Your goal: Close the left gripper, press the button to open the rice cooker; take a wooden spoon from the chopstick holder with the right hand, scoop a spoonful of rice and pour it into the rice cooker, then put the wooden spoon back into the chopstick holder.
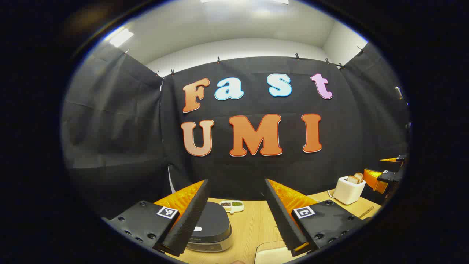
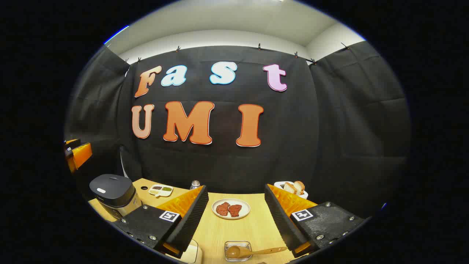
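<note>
Two grippers, left [image 1: 236,216] and right [image 2: 236,218], both spread wide, holding nothing. One closed cooker [image 2: 113,194] at table's left. One wooden spoon [image 2: 253,251] across one small glass dish [image 2: 238,246]. Two meat slices [image 2: 229,209] on one plate [image 2: 243,215].

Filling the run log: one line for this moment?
left gripper open | right gripper open | rice cooker lid shut | wooden spoon ungrasped

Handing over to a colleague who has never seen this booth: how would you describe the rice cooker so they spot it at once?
Start at the light wooden table in front of the black cloth wall and go to its left end in the right gripper view. There stands the squat rice cooker with a rounded dark lid and silvery body. Unlike the flat white divided dish beside it, it is bulky, with a pale oval button on top.
</note>
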`<state>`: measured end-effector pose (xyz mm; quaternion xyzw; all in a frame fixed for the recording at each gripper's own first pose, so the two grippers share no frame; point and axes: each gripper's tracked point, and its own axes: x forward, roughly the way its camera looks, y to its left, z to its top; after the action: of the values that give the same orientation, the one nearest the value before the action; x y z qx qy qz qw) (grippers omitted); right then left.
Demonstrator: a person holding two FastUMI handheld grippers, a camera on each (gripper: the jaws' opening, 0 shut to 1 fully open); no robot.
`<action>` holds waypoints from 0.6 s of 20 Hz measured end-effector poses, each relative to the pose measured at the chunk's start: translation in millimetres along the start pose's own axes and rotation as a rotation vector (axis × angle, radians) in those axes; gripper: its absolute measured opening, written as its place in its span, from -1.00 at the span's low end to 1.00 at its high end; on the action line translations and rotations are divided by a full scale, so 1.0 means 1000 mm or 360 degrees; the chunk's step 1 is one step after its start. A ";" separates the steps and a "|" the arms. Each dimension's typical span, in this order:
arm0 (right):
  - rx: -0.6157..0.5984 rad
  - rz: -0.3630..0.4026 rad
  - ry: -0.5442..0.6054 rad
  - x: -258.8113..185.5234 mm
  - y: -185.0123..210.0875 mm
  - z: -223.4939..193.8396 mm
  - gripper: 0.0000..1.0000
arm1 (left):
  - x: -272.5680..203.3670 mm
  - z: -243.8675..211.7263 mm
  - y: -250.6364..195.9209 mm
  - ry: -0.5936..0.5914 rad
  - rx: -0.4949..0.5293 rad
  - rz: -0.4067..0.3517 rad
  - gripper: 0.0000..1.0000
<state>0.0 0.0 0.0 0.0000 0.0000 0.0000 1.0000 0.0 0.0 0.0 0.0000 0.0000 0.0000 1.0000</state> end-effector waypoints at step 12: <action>0.0049 0.0105 0.0028 0.022 0.037 0.004 0.91 | -0.003 0.009 0.047 -0.0005 0.0033 0.0167 0.94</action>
<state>22.1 37.0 3.9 0.0153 0.0089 0.0329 0.9993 -3.4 46.9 8.7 0.0104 -0.0016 0.0525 0.9986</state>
